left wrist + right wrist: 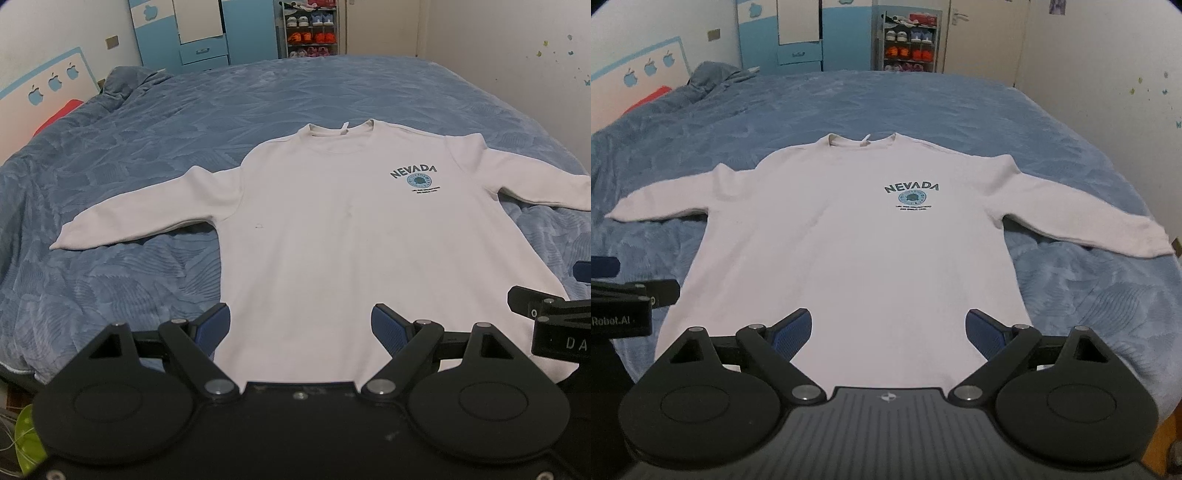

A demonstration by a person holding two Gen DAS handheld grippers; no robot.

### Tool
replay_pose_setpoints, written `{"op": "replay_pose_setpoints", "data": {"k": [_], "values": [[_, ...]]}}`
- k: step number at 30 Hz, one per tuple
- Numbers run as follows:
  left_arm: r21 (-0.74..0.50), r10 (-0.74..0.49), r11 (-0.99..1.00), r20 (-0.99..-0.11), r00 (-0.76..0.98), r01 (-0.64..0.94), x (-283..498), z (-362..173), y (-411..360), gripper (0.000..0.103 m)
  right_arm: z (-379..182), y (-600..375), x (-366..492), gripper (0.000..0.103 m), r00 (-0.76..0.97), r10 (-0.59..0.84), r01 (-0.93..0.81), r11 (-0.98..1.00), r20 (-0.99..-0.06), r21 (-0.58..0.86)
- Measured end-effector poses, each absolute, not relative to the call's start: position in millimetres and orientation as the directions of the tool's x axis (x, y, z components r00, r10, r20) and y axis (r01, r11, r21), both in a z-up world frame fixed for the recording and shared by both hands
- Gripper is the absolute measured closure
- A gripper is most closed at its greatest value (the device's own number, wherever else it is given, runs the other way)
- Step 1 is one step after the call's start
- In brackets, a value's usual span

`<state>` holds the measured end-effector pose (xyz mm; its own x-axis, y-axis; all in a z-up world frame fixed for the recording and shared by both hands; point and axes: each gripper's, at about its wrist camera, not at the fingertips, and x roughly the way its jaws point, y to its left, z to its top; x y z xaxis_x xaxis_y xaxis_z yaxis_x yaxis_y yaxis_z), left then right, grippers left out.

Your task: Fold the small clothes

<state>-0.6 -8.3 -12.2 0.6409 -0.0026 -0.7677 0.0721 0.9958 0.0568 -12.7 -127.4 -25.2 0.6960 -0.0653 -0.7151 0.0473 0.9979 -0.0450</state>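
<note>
Matt white cotton-like sweatshirt, textured blue quilted bedspread, matt black plastic claw

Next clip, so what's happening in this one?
A person holds two claws over the near hem of a white long-sleeved sweatshirt with a "NEVADA" print, laid flat and face up on a blue textured bedspread. Both sleeves are spread out to the sides. The left claw and right claw are both open, holding nothing. No fold has been made yet.

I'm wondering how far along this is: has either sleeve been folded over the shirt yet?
No, the white sweatshirt lies flat with both sleeves spread out on the blue bedspread.
</note>
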Motion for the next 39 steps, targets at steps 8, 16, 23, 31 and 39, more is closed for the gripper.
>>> {"op": "replay_pose_setpoints", "data": {"k": [8,16,23,31,39], "values": [[0.058,-0.003,0.996,-0.766,0.642,0.073,-2,-13,-8,0.017,-26,-123,-14,0.000,0.692,-0.058,0.031,0.998,-0.719,-0.050],[0.059,-0.003,0.995,-0.766,0.643,0.075,-2,-13,-9,0.017,-26,-123,-14,0.000,0.690,-0.052,0.030,0.999,-0.722,-0.044],[0.059,-0.002,0.995,-0.767,0.642,0.075,-3,-13,-9,0.017,-27,-126,-15,0.000,0.704,-0.084,0.058,0.996,-0.705,-0.061],[0.063,-0.001,0.995,-0.768,0.641,0.077,-2,-14,-10,0.017,-29,-133,-13,0.000,0.682,-0.039,0.059,0.998,-0.730,0.001],[0.092,0.080,0.995,-0.684,0.725,-0.023,5,-19,20,0.017,-41,-169,-19,0.000,0.709,0.192,0.045,0.948,-0.678,0.316]]}}
